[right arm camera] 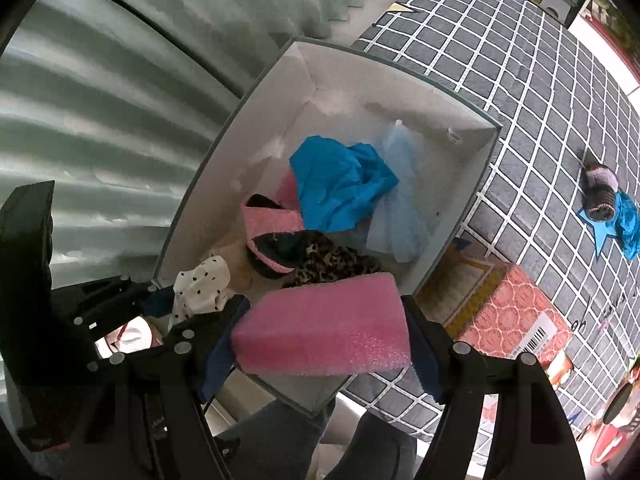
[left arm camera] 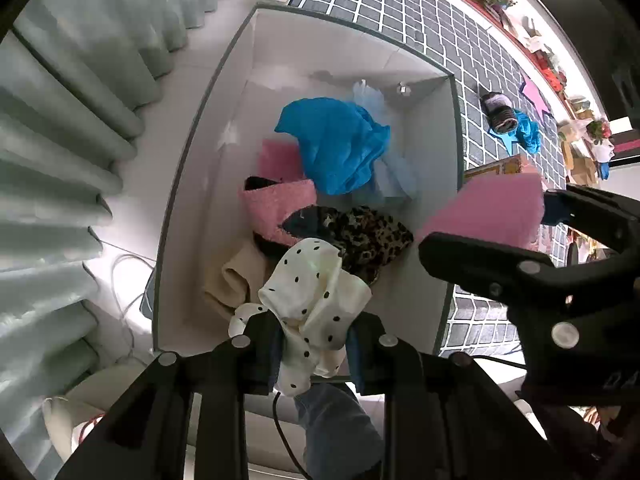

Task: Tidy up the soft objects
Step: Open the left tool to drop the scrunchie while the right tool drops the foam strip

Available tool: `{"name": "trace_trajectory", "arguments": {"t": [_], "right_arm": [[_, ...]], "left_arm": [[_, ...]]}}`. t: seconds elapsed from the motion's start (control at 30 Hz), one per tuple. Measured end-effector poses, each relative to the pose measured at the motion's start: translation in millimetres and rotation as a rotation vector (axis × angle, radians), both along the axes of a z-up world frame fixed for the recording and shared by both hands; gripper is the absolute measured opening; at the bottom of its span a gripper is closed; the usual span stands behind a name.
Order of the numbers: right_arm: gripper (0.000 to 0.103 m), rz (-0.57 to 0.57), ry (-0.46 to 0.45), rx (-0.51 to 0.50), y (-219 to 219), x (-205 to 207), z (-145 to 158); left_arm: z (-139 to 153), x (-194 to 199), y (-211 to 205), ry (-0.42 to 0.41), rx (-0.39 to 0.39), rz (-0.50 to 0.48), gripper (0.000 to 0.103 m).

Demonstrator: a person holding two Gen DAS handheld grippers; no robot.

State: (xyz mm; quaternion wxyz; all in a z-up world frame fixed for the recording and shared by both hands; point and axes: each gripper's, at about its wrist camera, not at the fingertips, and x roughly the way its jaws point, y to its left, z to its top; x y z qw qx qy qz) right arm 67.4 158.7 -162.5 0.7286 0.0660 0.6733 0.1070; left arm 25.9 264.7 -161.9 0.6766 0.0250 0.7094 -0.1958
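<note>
While clamped, pink sponge (right arm camera: pixel 324 324) spans right tongs (right arm camera: pixel 324 344).

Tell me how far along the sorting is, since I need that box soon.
Mostly done: the box already holds a bright blue cloth, leopard-print fabric and other soft pieces. In hand: the left claw grips a polka-dot cloth, the right claw a pink foam block. Left: a striped roll and blue cloth on the checked mat.

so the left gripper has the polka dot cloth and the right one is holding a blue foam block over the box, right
Not quite: the foam block in the right gripper is pink, not blue, as the right wrist view shows. The rest holds: the left gripper grips the polka dot cloth, both over the box.
</note>
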Motion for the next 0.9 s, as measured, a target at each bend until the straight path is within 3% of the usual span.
{"name": "trace_trajectory", "arguments": {"t": [0.17,0.27,0.3,0.33,0.4,0.57,0.6,0.63,0.9], "right_arm": [[0.076,0.015,-0.002,0.012,3.7,3.1,-3.2],[0.077,0.025,-0.005,0.019,4.3,4.4,-2.8],[0.079,0.027,-0.008,0.021,3.8,4.7,-2.0],[0.088,0.027,-0.010,0.025,3.2,5.0,-1.7],[0.093,0.023,-0.018,0.033,1.7,5.2,-0.1],[0.093,0.021,-0.037,0.045,-1.6,5.5,7.5],[0.094,0.019,-0.042,0.044,-2.0,5.5,9.0],[0.100,0.017,-0.048,0.042,-3.0,5.4,10.9],[0.103,0.001,-0.083,0.024,-7.2,8.4,20.8]], "left_arm": [[-0.8,-0.5,1.0,-0.008,0.006,0.011,0.037],[0.0,-1.0,1.5,-0.018,0.006,0.021,0.053],[0.6,-1.0,1.6,-0.022,0.003,0.022,0.061],[1.3,-1.0,1.6,-0.027,0.002,0.025,0.070],[3.2,-0.9,1.8,-0.041,0.006,0.030,0.080],[2.1,1.3,2.2,-0.031,0.001,0.054,0.085],[2.9,1.4,2.5,-0.036,-0.002,0.059,0.093],[4.1,1.4,2.7,-0.043,-0.003,0.061,0.103],[7.3,5.9,5.5,-0.072,0.016,0.092,0.103]]}}
